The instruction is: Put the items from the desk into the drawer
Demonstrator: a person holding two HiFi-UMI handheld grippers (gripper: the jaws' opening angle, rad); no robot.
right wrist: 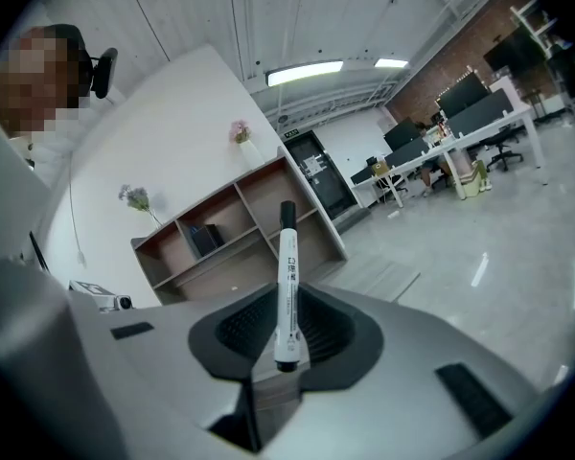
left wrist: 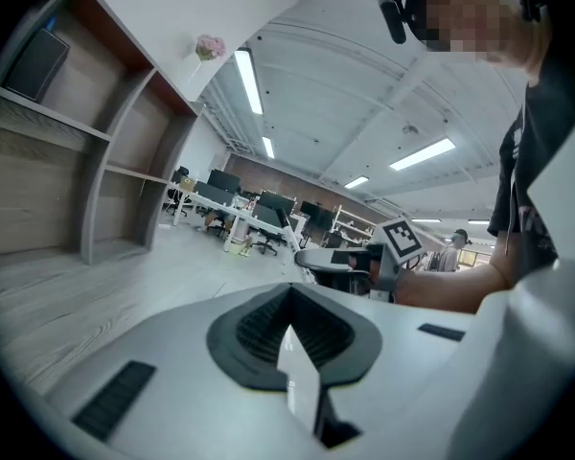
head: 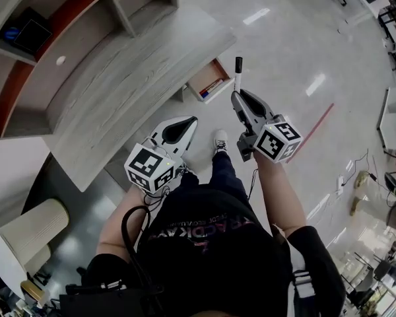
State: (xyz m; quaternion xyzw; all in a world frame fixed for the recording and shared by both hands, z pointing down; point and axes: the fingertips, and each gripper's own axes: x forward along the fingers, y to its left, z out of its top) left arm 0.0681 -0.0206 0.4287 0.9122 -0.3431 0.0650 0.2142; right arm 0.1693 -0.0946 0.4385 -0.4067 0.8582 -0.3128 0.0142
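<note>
My right gripper (head: 237, 96) is shut on a white marker with a black cap (head: 237, 73). The marker sticks out forward past the jaws, near the open drawer (head: 210, 83), which hangs under the grey wooden desk (head: 132, 78). A few pens lie in the drawer. In the right gripper view the marker (right wrist: 287, 281) stands upright between the pads of that gripper (right wrist: 287, 326). My left gripper (head: 191, 121) is shut and holds nothing, beside the desk's front edge. The left gripper view shows its jaws (left wrist: 289, 305) closed together over the desk top (left wrist: 67, 300).
A shelf unit (head: 53, 18) stands on the back of the desk, with a black box (head: 30, 32) in one bay. A cream chair (head: 20, 233) sits at the lower left. The floor (head: 297, 51) is polished grey, and office desks and chairs (right wrist: 460, 113) stand far off.
</note>
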